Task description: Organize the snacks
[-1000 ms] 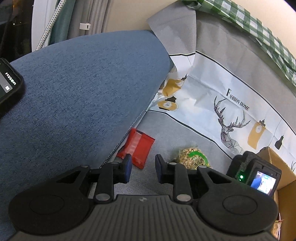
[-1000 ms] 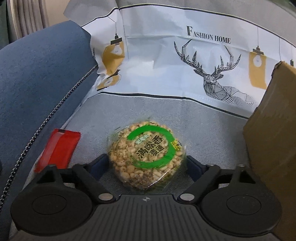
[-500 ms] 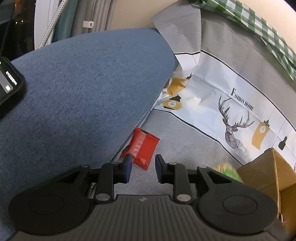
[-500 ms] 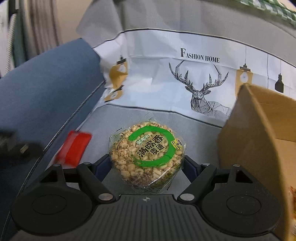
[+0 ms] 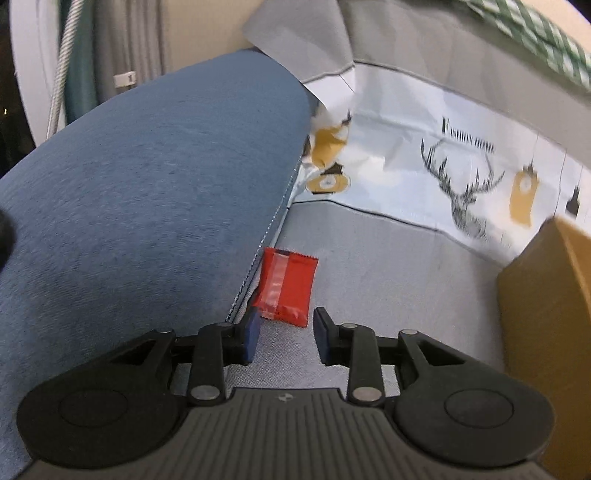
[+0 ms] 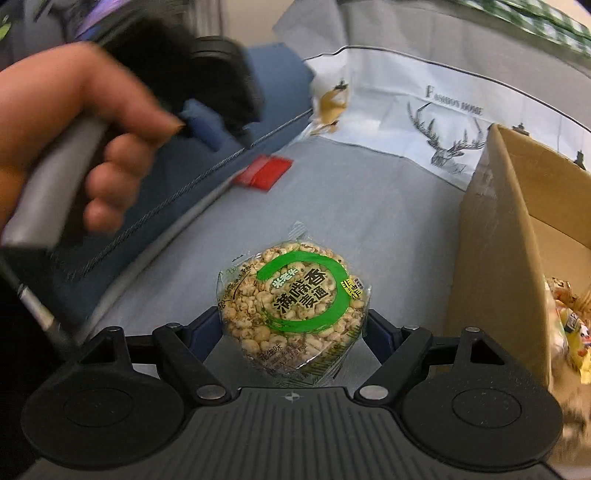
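Right gripper (image 6: pixel 293 325) grasping puffed-rice cake (image 6: pixel 293 314), bound for box (image 6: pixel 495 236); left gripper (image 5: pixel 284 334) released, next closing on red packet (image 5: pixel 286 284)

**Sofa corner, pretty cosy setup**

Big blue denim-like fabric sofa arm (image 5: pixel 147 192) on the left, with a zipper seam along its lower edge. The grey woven seat cover (image 5: pixel 388 280) turns into a white printed panel with a deer and yellow lamps (image 5: pixel 461 177) up the backrest. A green-and-white checked cloth (image 5: pixel 535 40) is draped over the top. Behind sit grey curtains (image 5: pixel 125 44) and a beige wall (image 5: pixel 207 29). Lighting is soft and indoor.
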Demonstrator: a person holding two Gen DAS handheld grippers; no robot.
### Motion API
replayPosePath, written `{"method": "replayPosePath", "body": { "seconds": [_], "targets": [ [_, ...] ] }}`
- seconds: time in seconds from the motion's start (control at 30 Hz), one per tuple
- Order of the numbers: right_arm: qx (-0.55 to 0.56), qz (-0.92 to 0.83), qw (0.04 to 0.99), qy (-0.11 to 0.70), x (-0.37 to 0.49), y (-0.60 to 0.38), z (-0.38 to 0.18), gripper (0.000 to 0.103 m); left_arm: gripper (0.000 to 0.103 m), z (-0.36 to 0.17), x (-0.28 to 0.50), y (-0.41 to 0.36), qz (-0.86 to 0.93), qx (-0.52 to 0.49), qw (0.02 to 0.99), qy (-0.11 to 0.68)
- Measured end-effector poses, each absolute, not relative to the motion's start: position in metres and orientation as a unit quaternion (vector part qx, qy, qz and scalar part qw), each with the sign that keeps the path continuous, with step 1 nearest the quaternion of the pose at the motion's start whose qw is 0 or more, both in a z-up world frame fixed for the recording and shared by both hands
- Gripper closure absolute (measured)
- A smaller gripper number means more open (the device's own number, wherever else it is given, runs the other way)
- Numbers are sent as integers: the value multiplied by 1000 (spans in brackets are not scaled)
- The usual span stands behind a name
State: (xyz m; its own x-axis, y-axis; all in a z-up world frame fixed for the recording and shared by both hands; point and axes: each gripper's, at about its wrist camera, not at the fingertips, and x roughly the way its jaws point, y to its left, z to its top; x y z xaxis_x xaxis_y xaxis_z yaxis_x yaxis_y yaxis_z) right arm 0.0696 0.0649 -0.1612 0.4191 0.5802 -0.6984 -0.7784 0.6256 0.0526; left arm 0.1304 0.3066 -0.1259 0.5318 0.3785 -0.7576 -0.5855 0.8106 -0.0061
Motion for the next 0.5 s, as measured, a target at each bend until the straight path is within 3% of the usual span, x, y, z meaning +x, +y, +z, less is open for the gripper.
{"method": "replayPosePath", "body": {
  "seconds": [0.5],
  "targets": [
    [-147,403,807,407,92,77,-192,20,45,-178,205,307,291,-54,844,448]
  ]
}}
